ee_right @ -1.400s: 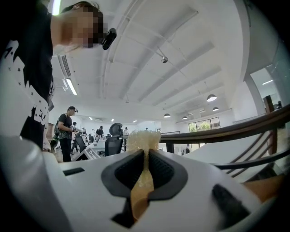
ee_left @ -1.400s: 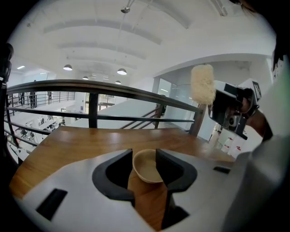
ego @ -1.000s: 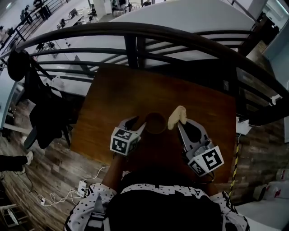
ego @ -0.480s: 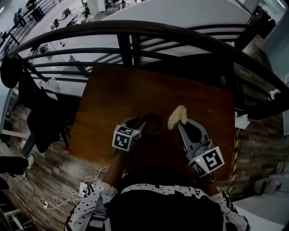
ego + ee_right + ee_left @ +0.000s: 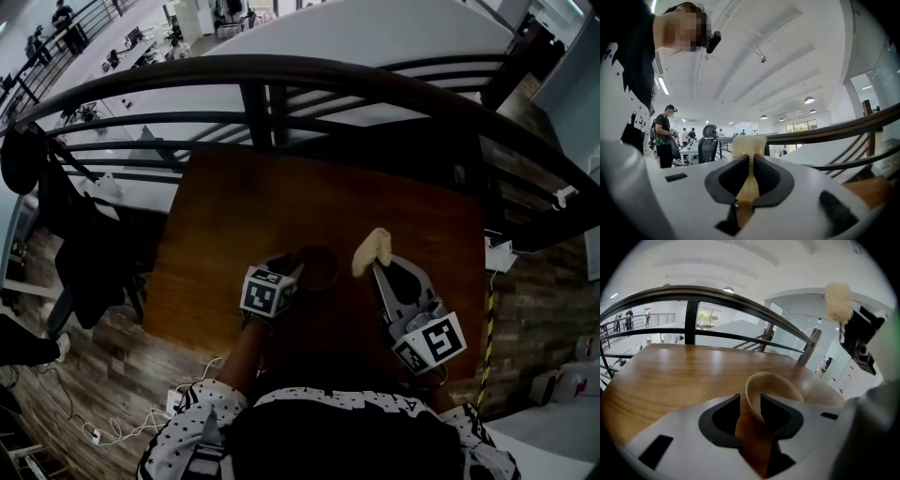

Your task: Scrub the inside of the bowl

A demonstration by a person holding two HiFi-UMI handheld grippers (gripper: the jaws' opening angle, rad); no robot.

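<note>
At left, left gripper [image 5: 292, 272] pinches the near rim of the wooden bowl [image 5: 319, 265], likely anchoring it on the table [image 5: 234, 206]. Just right of the bowl, right gripper [image 5: 379, 269] clamps a yellow sponge [image 5: 372, 250], pointed upward above the rim and not yet inside.

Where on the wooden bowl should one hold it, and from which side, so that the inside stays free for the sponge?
Pinch the thin rim wall of the bowl on its near left side, one jaw inside, one outside, as the left tool does now. That side leaves the open inside free for the sponge held by the right tool.
</note>
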